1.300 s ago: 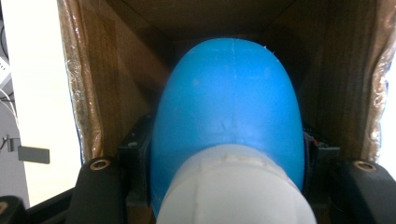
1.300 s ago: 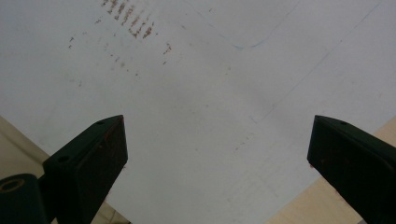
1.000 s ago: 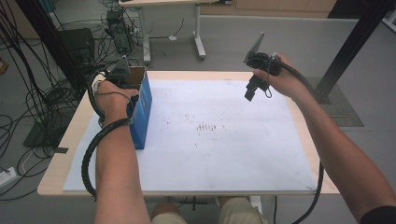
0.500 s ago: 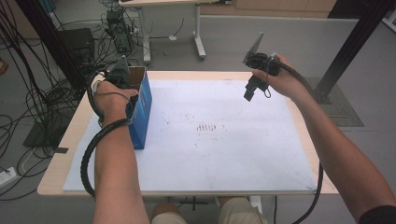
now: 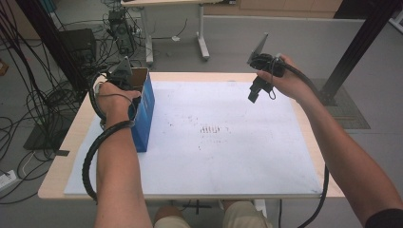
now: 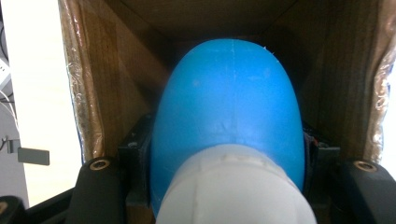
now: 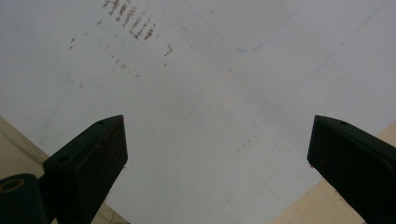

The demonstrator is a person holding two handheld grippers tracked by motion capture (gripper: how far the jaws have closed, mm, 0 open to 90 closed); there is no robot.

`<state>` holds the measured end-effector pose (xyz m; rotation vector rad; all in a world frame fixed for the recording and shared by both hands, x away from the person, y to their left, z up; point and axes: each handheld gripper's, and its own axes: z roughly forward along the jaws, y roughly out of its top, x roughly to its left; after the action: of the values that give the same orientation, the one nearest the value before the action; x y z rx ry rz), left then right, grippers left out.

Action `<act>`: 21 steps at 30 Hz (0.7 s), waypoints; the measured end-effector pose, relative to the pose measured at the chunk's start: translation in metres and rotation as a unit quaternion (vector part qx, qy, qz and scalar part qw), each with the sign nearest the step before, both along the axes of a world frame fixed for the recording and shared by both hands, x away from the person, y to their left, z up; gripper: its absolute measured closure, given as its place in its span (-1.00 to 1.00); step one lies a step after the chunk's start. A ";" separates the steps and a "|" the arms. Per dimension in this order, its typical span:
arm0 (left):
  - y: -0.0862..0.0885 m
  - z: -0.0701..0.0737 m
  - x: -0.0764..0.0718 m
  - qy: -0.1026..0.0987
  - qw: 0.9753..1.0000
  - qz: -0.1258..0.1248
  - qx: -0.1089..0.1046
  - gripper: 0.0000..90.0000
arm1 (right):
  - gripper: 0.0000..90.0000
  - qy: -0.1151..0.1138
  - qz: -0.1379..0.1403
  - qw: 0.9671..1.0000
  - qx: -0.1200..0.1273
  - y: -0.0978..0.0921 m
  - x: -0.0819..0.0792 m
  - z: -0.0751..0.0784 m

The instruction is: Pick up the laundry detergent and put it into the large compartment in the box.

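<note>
Closest in, the left gripper (image 6: 224, 186) is clamped on a blue and white bulb (image 6: 226, 121), jaws squeezing it from both sides. It's poking down into the open top of the blue box (image 5: 142, 114) standing at the left edge of the table (image 5: 71, 142), brown cardboard walls all around the bulb. Further over, the right gripper (image 7: 217, 149) hangs above the white sheet (image 5: 228, 156) near the far right, jaws spread wide, nothing between them, well apart from the box.
</note>
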<state>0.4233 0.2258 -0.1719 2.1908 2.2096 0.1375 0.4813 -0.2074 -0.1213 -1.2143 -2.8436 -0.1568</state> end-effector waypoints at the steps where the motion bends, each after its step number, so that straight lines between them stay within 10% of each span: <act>1: 0.000 0.000 0.000 -0.001 1.000 0.000 0.001 -0.18 | -0.89 0.001 0.000 1.000 0.000 0.000 0.000 0.000; 21: -0.001 0.000 0.000 0.001 1.000 -0.001 0.001 -0.18 | -0.89 -0.001 0.000 1.000 -0.001 -0.001 -0.001 0.001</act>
<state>0.4238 0.2246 -0.1718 2.1961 2.2086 0.1390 0.4805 -0.2082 -0.1205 -1.2162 -2.8460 -0.1552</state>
